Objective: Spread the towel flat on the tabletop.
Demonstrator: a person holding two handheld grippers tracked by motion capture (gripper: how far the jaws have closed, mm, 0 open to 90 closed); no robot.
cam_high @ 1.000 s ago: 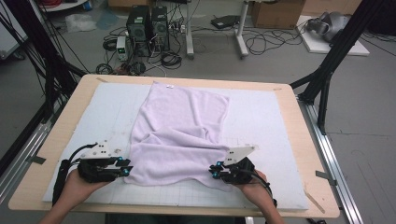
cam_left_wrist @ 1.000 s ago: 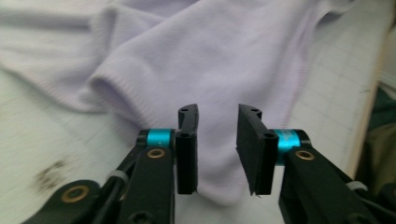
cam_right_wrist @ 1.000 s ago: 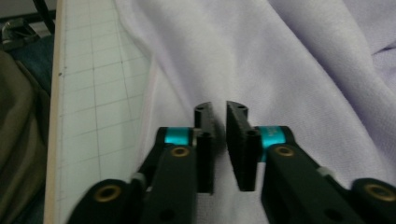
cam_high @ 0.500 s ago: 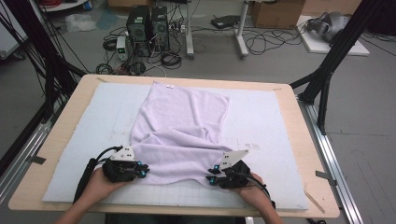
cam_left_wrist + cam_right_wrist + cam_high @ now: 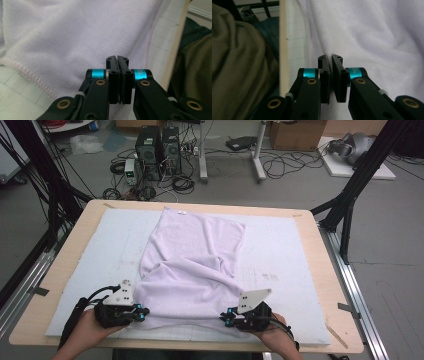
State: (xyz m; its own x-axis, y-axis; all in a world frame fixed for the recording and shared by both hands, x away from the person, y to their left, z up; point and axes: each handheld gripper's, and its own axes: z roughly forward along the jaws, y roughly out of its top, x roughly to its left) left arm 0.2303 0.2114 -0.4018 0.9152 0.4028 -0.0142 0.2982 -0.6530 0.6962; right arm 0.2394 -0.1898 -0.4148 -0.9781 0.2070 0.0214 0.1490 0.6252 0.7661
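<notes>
A lavender towel [image 5: 195, 265] lies rumpled on the white mat [image 5: 280, 250], its near half folded into loose creases. My left gripper [image 5: 140, 313] lies low at the towel's near left corner, jaws shut on the cloth [image 5: 75, 37] by its stitched hem. At the near right corner my right gripper [image 5: 226, 318] has just been closing, and a strip of towel [image 5: 372, 35] is pinched between its pads. A hand holds each gripper at the table's near edge.
The mat covers most of a wooden table [image 5: 330, 285], with bare mat left and right of the towel. Black frame legs [image 5: 350, 195] stand at the far right and far left. Computers [image 5: 160, 145] and cables sit on the floor beyond.
The left gripper slid right onto the towel's corner, then both grippers drew back a little toward the near edge. Both pairs of jaws have closed on the cloth.
</notes>
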